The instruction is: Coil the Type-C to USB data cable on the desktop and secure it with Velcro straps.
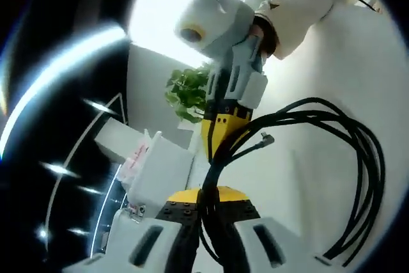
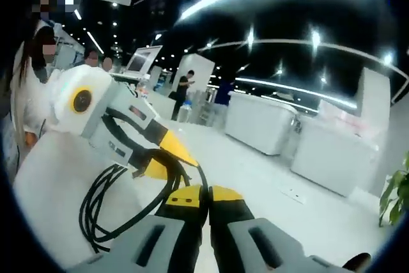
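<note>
Cable point(image 1: 358, 158): black, smooth rubbery jacket with a slight sheen; its plug point(image 1: 266, 137) looks like dull metal. Left gripper point(image 1: 211, 212): I read matt grey plastic with yellow tips and black pads clamped on the cable. Right gripper point(image 2: 206, 197): same matt grey plastic, yellow tips, pads pressed together. Sleeve point(image 1: 307, 4) beyond the cable: pale, soft cloth. Desk point(image 2: 51, 171) under the cable: white, smooth, matt.

Black data cable point(image 1: 358, 177), coiled in several loose loops, held up off the desktop, metal-tipped plug point(image 1: 266, 137) free.
</note>
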`<state>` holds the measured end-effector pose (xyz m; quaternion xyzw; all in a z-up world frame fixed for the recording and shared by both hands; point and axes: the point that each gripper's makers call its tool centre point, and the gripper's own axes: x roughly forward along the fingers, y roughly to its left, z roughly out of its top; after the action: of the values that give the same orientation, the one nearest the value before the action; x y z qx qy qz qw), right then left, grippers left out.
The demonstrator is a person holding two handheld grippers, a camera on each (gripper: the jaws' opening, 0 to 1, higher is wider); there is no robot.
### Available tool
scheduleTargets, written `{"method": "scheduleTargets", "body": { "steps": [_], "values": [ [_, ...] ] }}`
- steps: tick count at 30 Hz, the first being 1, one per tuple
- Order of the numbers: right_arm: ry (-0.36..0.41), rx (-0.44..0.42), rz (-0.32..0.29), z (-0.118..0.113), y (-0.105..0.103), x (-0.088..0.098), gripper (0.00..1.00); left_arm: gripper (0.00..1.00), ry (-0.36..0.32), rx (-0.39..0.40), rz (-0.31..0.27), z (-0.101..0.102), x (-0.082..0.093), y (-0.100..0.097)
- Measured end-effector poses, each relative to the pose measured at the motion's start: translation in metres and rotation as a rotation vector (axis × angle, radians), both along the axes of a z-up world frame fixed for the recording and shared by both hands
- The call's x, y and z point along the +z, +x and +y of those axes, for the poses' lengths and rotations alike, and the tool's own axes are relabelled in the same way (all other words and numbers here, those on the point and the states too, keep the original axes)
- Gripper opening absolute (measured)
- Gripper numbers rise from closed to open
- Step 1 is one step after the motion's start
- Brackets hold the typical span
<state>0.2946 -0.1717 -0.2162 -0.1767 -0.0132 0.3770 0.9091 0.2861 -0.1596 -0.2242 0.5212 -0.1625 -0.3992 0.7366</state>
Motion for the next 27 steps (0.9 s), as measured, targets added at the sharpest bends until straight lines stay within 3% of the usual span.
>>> {"method": "scheduleTargets", "body": {
  "steps": [3, 7, 10, 13, 16, 19, 21, 23, 25, 27],
  "values": [
    [0.007, 0.017, 0.001, 0.004, -0.003, 0.002, 0.03, 0.09, -0.006, -0.005, -0.002, 0.001, 0.0, 0.001],
    [0.017, 0.092, 0.03, 0.015, -0.016, 0.0, 0.03, 0.18, -0.03, -0.004, -0.025, 0.0, 0.006, 0.002],
    [0.033, 0.122, 0.023, 0.021, -0.019, 0.002, 0.03, 0.13, -0.024, -0.023, -0.001, -0.003, 0.0, -0.002],
    [0.053, 0.117, 0.024, 0.021, -0.018, 0.004, 0.03, 0.1, 0.003, -0.017, -0.018, -0.004, -0.003, -0.002],
    [0.114, 0.086, 0.0, 0.019, -0.013, 0.012, 0.03, 0.09, -0.034, 0.014, -0.017, -0.001, 0.004, 0.002],
    [0.24, 0.028, -0.011, 0.007, -0.008, 0.035, 0.13, 0.08, -0.133, 0.087, -0.017, 0.012, 0.02, 0.016],
    [0.334, -0.038, -0.019, -0.007, -0.001, 0.052, 0.24, 0.08, -0.16, 0.18, -0.01, 0.025, 0.025, 0.031],
    [0.385, -0.109, -0.023, -0.018, 0.002, 0.061, 0.29, 0.08, -0.193, 0.26, 0.015, 0.037, 0.027, 0.042],
    [0.419, -0.162, 0.025, -0.021, 0.003, 0.059, 0.29, 0.08, -0.22, 0.334, 0.021, 0.049, 0.028, 0.053],
    [0.403, -0.202, 0.122, -0.011, 0.006, 0.043, 0.31, 0.08, -0.253, 0.403, 0.062, 0.063, 0.025, 0.065]
  ]
}}
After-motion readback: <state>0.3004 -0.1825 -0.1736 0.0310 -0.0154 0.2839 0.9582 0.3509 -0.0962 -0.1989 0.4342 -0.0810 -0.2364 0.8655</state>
